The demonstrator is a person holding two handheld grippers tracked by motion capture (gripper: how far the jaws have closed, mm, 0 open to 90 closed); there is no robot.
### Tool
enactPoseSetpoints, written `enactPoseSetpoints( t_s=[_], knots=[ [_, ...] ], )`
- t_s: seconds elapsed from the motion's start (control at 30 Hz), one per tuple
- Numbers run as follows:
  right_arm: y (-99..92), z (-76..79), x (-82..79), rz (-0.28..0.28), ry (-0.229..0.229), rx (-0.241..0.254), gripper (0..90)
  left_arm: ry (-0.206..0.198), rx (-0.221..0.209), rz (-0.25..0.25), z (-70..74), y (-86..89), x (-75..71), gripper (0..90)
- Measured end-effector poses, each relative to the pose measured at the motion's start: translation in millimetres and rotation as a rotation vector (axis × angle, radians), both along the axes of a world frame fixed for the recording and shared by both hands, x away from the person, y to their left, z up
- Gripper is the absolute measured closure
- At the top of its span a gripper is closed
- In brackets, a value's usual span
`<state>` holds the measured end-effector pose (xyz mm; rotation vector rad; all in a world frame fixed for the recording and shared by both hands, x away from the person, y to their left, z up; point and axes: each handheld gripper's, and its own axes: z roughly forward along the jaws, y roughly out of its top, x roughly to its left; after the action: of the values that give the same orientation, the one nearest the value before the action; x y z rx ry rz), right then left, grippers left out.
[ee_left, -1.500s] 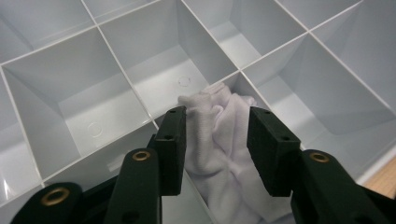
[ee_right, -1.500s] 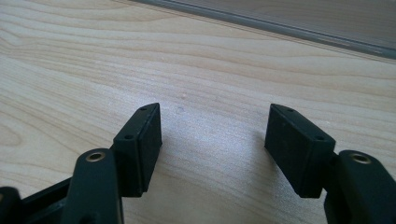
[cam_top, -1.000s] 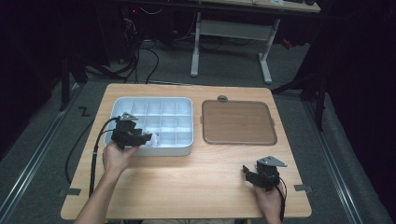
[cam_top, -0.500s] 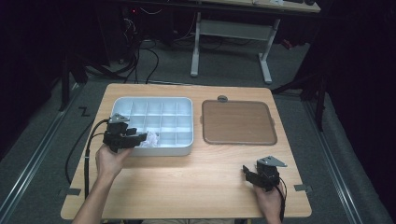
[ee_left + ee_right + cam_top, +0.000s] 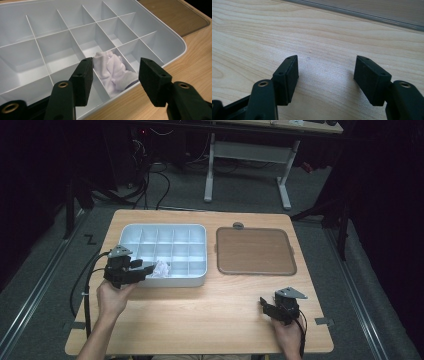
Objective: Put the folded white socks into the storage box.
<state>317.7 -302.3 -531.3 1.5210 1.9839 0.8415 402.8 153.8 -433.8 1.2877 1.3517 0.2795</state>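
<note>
White crumpled cloth (image 5: 113, 71) now lies alone in one compartment of the pale divided tray (image 5: 200, 231), in the row at the tray's near edge and about the middle of that row. This is the change I want to note. A second ago my left gripper (image 5: 142, 270) was over the tray, right above the cloth. Now I have pulled it back to the tray's near left corner, so only its tips reach over the rim.

In the left gripper view its fingers (image 5: 82, 80) stand apart with a clear gap between them. The cloth is seen through this gap but it is farther off, down in its compartment, and neither pad touches it. So the fingers are open and they hold nothing.

My right gripper (image 5: 267, 307) rests on the wooden bench (image 5: 225, 320), well apart from the tray on the tray's near right side. It is in the same place as one second ago. In the right gripper view its fingers (image 5: 287, 77) are also spread wide over bare wood and grip nothing.

I judge that the placing of the cloth in the tray is finished. The brown lid-like panel (image 5: 255, 251) lies flat just beside the tray on its right, untouched. Perhaps it is the next thing to handle, but I cannot be sure of this.
</note>
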Motion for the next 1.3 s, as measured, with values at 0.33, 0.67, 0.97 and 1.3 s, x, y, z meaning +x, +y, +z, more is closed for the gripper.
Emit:
enactPoseSetpoints(
  t_s=[0.33,0.67,0.97,1.3],
  knots=[
    [0.1,0.0,0.0,0.000,0.000,0.000,36.9,-0.005,-0.039,0.012,0.2,8.8,-12.7,45.7],
    [0.0,0.0,0.0,0.000,0.000,0.000,36.9,-0.012,-0.074,0.017,0.0,12.9,-25.1,45.4],
    [0.0,0.0,0.0,-0.001,0.000,0.000,37.0,-0.011,-0.094,0.023,-5.4,16.7,-34.6,45.3],
    [0.0,0.0,0.0,-0.001,0.000,0.000,37.0,-0.004,-0.110,0.025,-12.0,17.3,-43.9,45.1]
  ],
)
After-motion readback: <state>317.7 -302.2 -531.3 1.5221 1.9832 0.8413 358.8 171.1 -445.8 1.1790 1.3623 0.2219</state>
